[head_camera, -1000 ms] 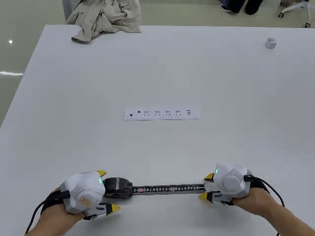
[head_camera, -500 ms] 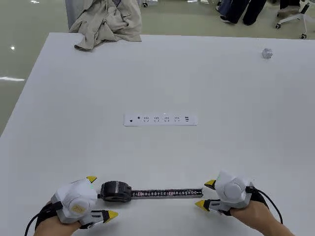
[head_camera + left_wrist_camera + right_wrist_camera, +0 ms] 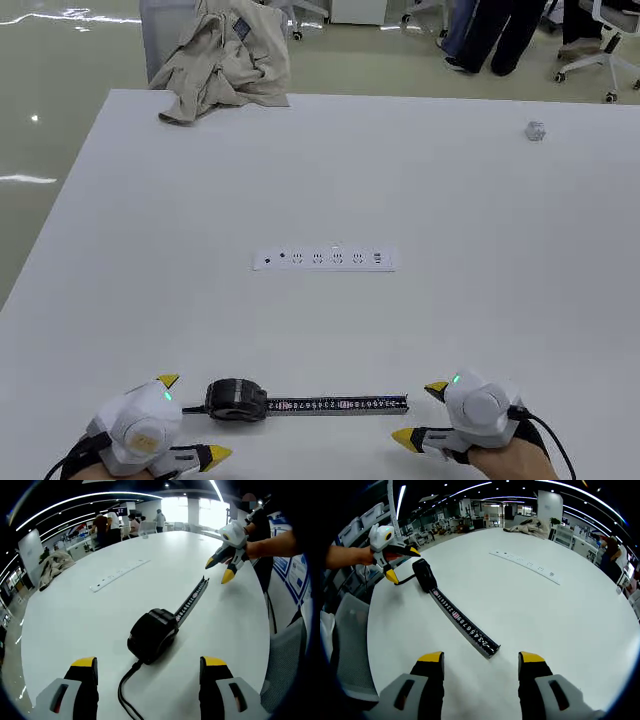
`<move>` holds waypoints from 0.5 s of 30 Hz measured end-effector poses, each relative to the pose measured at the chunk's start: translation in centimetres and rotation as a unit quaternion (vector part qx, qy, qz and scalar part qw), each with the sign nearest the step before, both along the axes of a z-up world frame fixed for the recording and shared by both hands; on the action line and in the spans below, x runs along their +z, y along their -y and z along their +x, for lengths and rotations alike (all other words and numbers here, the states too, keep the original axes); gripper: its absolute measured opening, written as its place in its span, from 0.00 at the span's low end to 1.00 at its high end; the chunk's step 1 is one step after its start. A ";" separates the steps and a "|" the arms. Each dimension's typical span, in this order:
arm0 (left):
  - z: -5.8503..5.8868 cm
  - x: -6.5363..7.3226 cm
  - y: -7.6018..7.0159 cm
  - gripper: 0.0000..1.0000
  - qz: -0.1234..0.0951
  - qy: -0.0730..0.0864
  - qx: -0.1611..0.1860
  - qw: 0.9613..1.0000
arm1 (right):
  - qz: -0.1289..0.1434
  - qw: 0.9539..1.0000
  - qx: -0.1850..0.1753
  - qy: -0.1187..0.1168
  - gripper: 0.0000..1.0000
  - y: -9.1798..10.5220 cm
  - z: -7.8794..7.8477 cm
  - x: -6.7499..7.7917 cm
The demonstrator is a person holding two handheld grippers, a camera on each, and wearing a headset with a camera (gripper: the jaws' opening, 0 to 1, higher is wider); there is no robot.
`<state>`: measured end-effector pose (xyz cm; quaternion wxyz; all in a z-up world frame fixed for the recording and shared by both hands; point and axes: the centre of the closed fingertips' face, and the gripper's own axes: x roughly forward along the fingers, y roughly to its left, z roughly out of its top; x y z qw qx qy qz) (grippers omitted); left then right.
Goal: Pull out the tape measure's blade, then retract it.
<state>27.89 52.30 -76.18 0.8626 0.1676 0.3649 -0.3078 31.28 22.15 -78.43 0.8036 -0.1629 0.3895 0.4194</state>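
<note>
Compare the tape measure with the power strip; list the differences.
Colour: the tape measure is black; the power strip is white.
Shape: the tape measure is a rounded case with a thin blade drawn out; the power strip is one flat bar with sockets.
Place: the tape measure lies between the left gripper and the right gripper at the near edge; the power strip lies mid-table.
Both lie flat on the table, ungripped.

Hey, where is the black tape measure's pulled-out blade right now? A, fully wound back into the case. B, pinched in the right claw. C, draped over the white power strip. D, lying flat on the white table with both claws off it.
D: the black tape measure's blade lies extended on the white table, with the open left claw and open right claw both clear of it.
</note>
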 end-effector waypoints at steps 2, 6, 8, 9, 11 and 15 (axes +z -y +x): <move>-0.2 0.1 -0.3 0.81 -0.005 0.001 0.011 1.000 | 0.007 1.000 -0.008 0.001 0.64 0.0 -0.3 0.3; -1.1 0.4 -0.5 0.81 -0.016 -0.006 0.022 1.000 | 0.014 1.000 -0.014 0.004 0.69 -0.1 -1.0 0.9; -1.5 0.5 -0.6 0.81 -0.017 -0.006 0.025 1.000 | 0.015 1.000 -0.017 0.007 0.70 -0.1 -1.2 1.1; -1.6 0.6 -0.8 0.82 -0.020 -0.006 0.033 0.999 | 0.018 1.000 -0.021 0.008 0.72 -0.2 -1.4 1.3; -1.9 0.7 -1.0 0.83 -0.029 -0.007 0.043 0.999 | 0.020 1.000 -0.021 0.008 0.72 -0.2 -1.7 1.4; -2.4 1.0 -1.2 0.83 -0.037 -0.005 0.054 0.998 | 0.026 0.999 -0.030 0.009 0.73 -0.2 -2.2 1.8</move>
